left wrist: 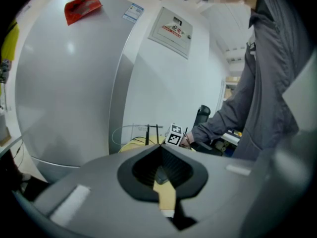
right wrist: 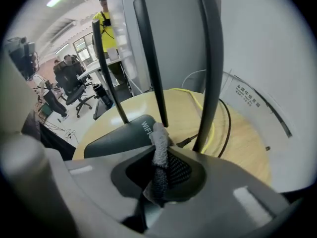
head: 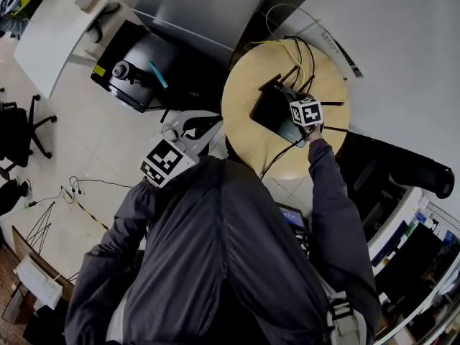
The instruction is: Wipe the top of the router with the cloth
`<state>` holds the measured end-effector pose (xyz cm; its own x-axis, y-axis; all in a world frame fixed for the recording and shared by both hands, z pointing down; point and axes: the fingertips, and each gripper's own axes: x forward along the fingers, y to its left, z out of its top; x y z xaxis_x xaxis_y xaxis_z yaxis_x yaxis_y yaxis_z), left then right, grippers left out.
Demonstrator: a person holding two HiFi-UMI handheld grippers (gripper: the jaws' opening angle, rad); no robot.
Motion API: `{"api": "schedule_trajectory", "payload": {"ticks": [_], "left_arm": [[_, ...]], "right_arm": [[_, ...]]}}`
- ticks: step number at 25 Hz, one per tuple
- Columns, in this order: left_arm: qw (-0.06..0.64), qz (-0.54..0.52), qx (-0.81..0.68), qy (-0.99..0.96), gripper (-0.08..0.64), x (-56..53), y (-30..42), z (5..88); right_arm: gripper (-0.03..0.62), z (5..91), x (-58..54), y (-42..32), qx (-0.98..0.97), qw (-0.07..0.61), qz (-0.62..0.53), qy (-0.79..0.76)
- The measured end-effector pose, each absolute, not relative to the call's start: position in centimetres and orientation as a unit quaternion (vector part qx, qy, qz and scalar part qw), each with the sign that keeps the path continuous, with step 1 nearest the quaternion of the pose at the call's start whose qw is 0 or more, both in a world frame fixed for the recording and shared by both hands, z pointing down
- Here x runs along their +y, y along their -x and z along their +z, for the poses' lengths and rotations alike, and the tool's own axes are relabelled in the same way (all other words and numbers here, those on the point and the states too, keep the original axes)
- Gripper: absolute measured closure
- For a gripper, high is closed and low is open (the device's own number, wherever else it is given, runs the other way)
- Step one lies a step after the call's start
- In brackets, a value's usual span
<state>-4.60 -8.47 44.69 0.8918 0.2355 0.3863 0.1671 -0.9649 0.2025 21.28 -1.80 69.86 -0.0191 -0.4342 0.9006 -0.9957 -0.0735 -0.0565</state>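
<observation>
The black router (head: 272,111) lies on a round wooden table (head: 244,85), its thin antennas upright. In the right gripper view its dark top (right wrist: 116,134) carries white "WIFI" print, and antennas (right wrist: 152,63) rise close ahead. My right gripper (head: 295,124) hangs over the router's right part, shut on a grey cloth (right wrist: 159,155) that sticks out past the jaw tips (right wrist: 159,139) just above the router's top. My left gripper (head: 184,130) is held off the table near my torso. Its jaws (left wrist: 159,147) meet with nothing between them.
Yellow and black cables (right wrist: 220,120) loop over the table behind the router. A curved grey pillar (left wrist: 69,83) stands beside the table. On the floor are a black open case (head: 136,67), an office chair (head: 21,131) and loose cords (head: 75,189). People and chairs (right wrist: 69,81) are far off.
</observation>
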Motion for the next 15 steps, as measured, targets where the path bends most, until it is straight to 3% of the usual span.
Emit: {"api": "schedule_trajectory", "payload": {"ticks": [6,15], "left_arm": [[0.086,0.208,0.115,-0.967,0.569,-8.3,4.0,45.0],[0.080,0.204,0.128,-0.967,0.569,-8.2,2.8,44.7]], "right_arm": [[0.558,69.7,0.6,-15.5,-0.619,0.357,0.402,-0.573],[0.558,69.6,4.5,-7.6,-0.649,0.309,0.428,-0.548]]}}
